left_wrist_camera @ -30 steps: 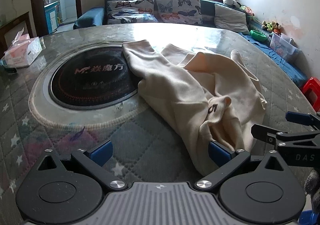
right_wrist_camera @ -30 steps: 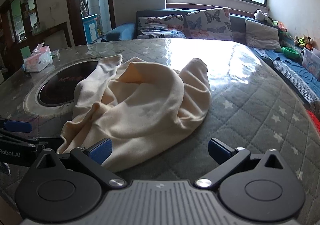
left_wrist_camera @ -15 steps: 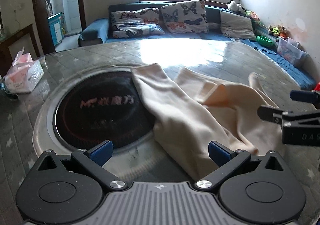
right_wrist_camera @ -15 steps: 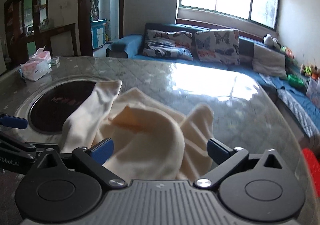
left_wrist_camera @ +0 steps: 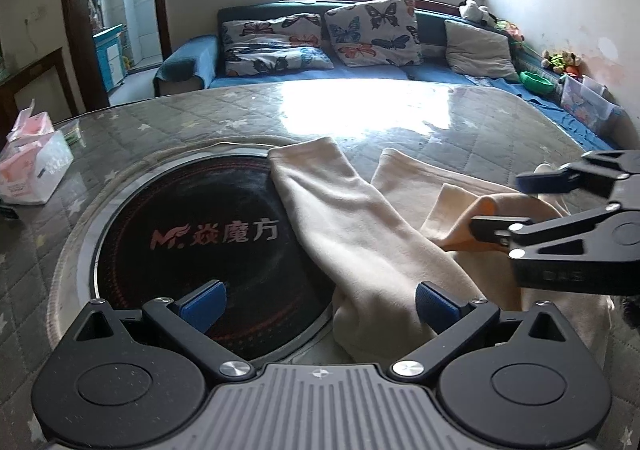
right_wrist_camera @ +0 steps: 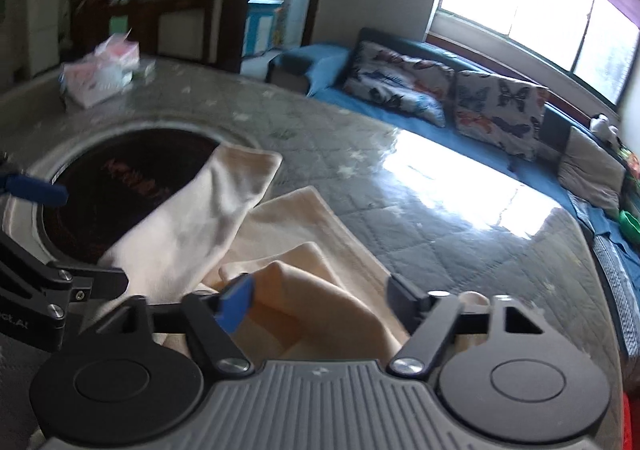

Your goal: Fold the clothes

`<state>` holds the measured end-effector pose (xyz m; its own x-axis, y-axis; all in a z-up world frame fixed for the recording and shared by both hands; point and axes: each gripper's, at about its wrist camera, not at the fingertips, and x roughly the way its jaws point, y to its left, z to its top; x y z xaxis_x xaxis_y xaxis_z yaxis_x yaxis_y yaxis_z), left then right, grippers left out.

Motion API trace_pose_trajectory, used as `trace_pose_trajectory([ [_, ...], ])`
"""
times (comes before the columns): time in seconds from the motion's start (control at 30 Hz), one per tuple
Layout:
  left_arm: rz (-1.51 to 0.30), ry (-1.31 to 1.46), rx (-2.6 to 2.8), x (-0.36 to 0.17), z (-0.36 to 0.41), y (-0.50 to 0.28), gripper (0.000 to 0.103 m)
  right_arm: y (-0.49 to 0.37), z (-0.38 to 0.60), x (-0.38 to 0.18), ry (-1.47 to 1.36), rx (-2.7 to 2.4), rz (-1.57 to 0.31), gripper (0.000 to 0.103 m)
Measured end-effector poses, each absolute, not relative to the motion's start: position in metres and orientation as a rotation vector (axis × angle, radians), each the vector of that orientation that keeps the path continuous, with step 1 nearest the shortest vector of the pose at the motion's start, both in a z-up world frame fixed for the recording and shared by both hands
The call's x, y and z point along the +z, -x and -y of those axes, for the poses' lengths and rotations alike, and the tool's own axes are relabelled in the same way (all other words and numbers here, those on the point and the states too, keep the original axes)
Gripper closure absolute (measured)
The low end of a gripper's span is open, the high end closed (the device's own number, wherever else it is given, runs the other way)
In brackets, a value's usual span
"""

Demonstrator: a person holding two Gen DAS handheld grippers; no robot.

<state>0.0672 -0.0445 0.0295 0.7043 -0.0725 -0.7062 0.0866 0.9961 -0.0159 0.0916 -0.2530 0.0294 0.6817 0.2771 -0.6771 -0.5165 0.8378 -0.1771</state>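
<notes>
Your cream garment lies crumpled on the quilted table. One leg-like part stretches over the right edge of the round black hotplate, and the rest is bunched toward the near right.

Your left hand-held gripper stands wide with nothing clamped. Its right pad sits just beside the near end of the cloth, its left pad over the black plate.

Your right hand-held gripper is closing, with a raised fold of the garment between its jaws. The pads do not yet seem to press the cloth, though blur makes this hard to judge.

The main risk is that the right jaws catch only the top ridge of that fold. If so, the cloth may slip out when you lift, or you may drag one layer and leave the rest bunched.

The two tools are also close together, so a quick sideways move could knock them.

If the left side closes where it is, it may take a thick wad rather than a clean edge, which would likely skew the fold.

The tissue box at the far left is well apart and no worry.
</notes>
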Motion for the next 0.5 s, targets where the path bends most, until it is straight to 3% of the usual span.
trace_pose_trajectory([
  [0.2, -0.775, -0.023, -0.149, 0.026, 0.047, -0.068, 0.022, -0.094, 0.265, 0.028, 0.336, 0.438, -0.7, 0.091],
  [0.5, -0.77, -0.03, -0.236, 0.021, 0.054, -0.065, 0.056, -0.051, 0.332, 0.069, 0.237, 0.228, -0.561, 0.096],
])
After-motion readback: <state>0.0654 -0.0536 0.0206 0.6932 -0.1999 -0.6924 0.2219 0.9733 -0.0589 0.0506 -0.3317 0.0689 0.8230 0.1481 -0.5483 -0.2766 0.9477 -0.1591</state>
